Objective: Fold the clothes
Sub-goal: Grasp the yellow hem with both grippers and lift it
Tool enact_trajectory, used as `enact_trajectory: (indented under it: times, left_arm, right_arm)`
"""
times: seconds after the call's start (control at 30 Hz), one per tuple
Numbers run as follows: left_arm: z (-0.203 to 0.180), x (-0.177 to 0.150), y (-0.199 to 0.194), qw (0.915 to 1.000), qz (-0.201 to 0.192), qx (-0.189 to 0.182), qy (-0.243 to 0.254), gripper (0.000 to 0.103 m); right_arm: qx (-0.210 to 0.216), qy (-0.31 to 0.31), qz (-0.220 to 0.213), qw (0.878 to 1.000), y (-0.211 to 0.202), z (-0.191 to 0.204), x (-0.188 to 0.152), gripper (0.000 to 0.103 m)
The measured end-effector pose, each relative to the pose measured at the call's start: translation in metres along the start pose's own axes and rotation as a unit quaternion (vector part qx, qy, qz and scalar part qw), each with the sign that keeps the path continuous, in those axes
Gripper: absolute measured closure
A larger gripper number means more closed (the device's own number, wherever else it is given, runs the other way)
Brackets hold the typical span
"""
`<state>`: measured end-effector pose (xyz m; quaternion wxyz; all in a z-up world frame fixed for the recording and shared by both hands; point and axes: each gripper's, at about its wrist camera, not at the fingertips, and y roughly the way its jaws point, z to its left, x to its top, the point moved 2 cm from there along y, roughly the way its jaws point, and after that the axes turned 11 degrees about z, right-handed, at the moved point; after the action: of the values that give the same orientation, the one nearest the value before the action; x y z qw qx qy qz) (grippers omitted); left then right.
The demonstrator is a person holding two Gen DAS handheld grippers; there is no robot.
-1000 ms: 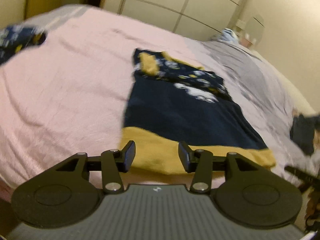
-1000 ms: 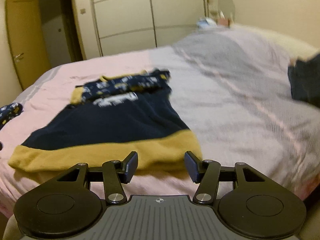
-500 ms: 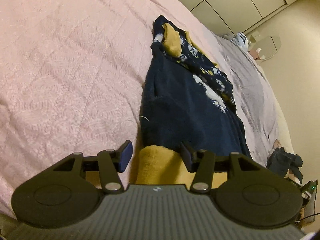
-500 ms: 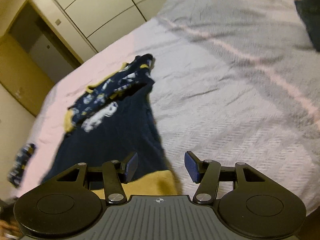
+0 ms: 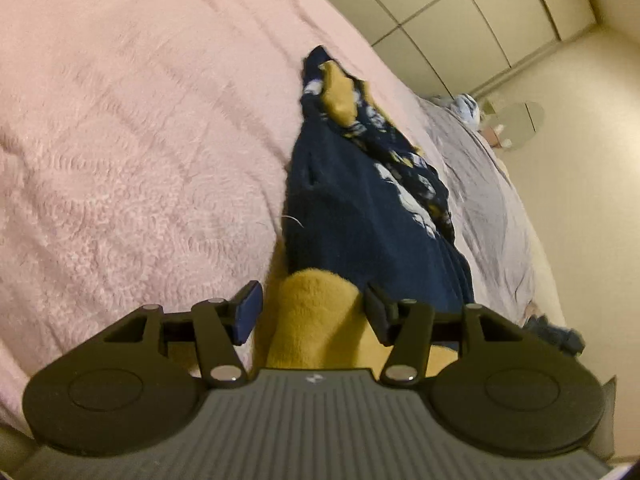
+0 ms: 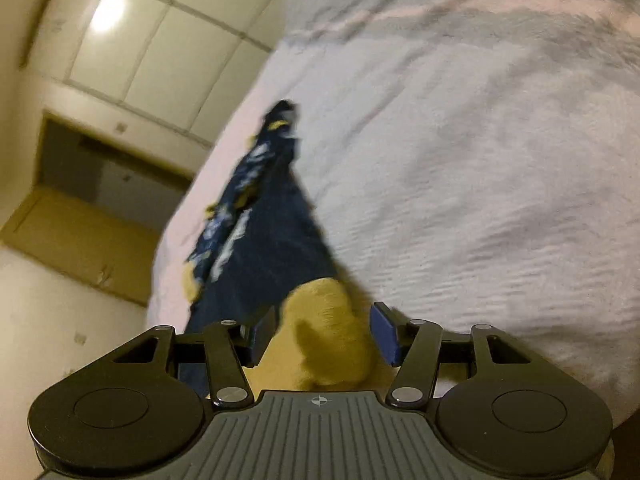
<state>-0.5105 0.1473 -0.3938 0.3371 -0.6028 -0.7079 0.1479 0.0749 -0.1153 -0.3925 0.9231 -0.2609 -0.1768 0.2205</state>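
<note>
A navy top (image 5: 360, 208) with a mustard-yellow hem band (image 5: 316, 320) and patterned sleeves lies on the bed. My left gripper (image 5: 310, 312) is open, its jaws on either side of the hem's left corner, which bulges up between them. In the right wrist view the same top (image 6: 260, 248) runs away from me. My right gripper (image 6: 322, 334) is open too, its jaws on either side of the hem's right corner (image 6: 332, 340). Neither pair of pads presses the cloth.
The bed has a pink fleece blanket (image 5: 120, 160) on the left and a grey one (image 6: 480, 160) on the right. White wardrobe doors (image 5: 460, 12) stand behind the bed. A dark garment (image 5: 552, 332) lies at the far right edge. A doorway (image 6: 100, 172) shows at the left.
Both grippers have dropped down and forward to the yellow hem, tilting toward the bed. The hem corners now sit between the open jaws. The jaws have stayed open.
</note>
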Motion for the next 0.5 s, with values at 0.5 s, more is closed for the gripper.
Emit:
enact_trajectory:
  times: [0.5]
  left_arm:
    - [0.004, 0.023, 0.037, 0.9976, 0.043, -0.052, 0.016, 0.068]
  right_arm:
    - [0.05, 0.015, 0.081, 0.995, 0.049, -0.012, 0.028, 0.047]
